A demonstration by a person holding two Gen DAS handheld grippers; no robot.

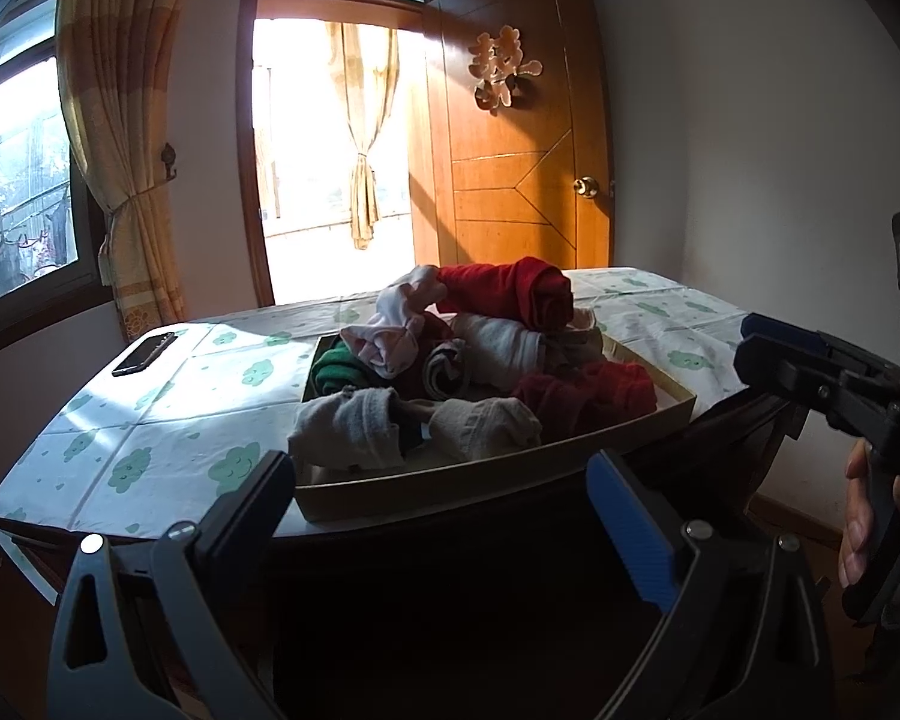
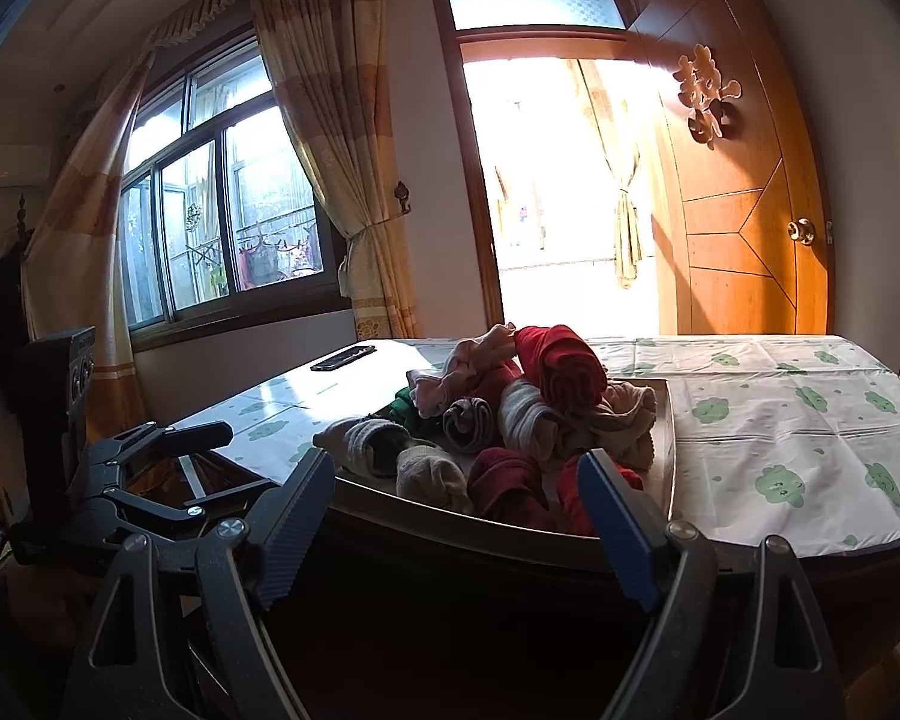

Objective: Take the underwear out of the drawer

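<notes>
Door: gold cutout character | drawer: rolled underwear | both claws spread, empty

a cloud-print table carries the drawer and phone.

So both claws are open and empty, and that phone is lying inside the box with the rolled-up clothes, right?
Not quite. The phone lies outside the box, on the tablecloth to its left, as the left wrist view shows. The left gripper and right gripper are indeed open and empty.
</notes>
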